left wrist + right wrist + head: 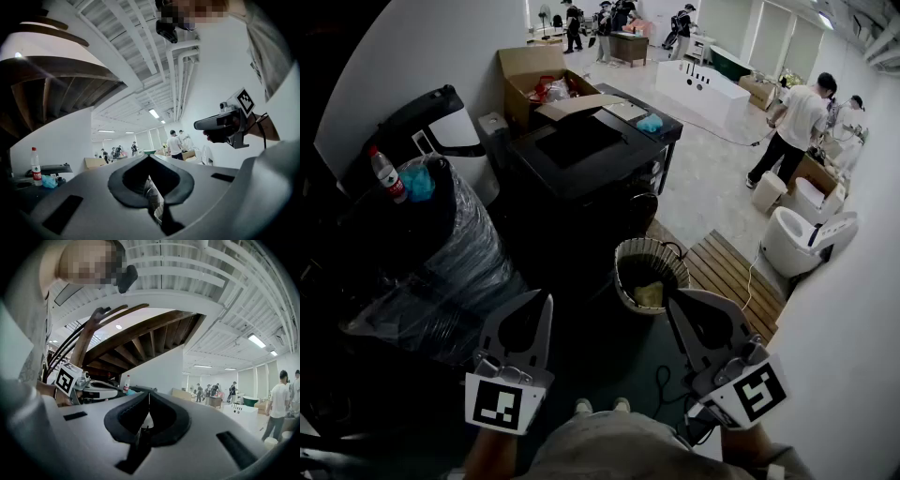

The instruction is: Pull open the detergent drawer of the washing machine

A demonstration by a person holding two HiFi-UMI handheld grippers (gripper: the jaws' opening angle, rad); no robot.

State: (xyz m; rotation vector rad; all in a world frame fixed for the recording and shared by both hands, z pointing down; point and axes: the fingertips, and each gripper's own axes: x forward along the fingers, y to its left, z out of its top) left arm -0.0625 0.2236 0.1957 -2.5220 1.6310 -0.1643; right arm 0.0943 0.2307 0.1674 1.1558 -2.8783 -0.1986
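A black boxy machine (pixel 581 150) stands ahead of me in the head view. Its front is in shadow and I cannot make out a detergent drawer on it. My left gripper (pixel 546 296) is held low at the bottom left, well short of the machine, with its jaws together and nothing between them. My right gripper (pixel 671 298) hangs at the bottom right, likewise shut and empty. Both point level. In the left gripper view the left gripper's (pixel 149 156) tips meet. The right gripper's (pixel 149 393) tips in its own view meet too.
A wicker basket (pixel 650 272) stands on the floor between the grippers and the machine. A plastic-wrapped bundle (pixel 459 253) with a water bottle (pixel 387 174) is at left. An open cardboard box (pixel 534 80) lies behind. Wooden decking (pixel 727 277), white toilets (pixel 802 239) and people are at right.
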